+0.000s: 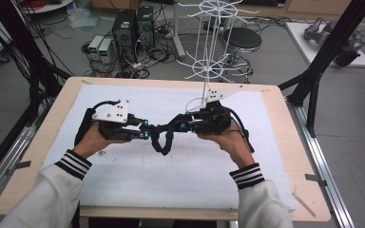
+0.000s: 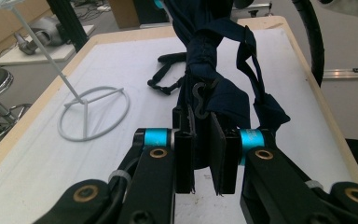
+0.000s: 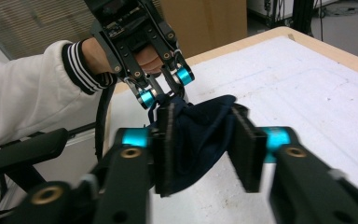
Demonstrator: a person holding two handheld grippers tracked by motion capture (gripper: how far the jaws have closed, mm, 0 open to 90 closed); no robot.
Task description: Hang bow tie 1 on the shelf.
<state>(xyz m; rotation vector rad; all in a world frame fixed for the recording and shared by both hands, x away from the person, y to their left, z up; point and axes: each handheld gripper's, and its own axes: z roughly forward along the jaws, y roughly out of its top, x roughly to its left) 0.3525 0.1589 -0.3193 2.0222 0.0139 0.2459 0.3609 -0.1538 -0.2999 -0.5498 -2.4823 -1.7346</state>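
A dark navy fabric item with straps (image 1: 162,138) hangs bunched at the centre of the frame above the white counter, one strap loop drooping downward.

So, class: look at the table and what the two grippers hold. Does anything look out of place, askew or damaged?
Nothing looks damaged or spilled. The dark blue garment hangs bunched between the left gripper and the right gripper, with its straps trailing loose on the white mat. The white wire rack stands upright at the far edge.
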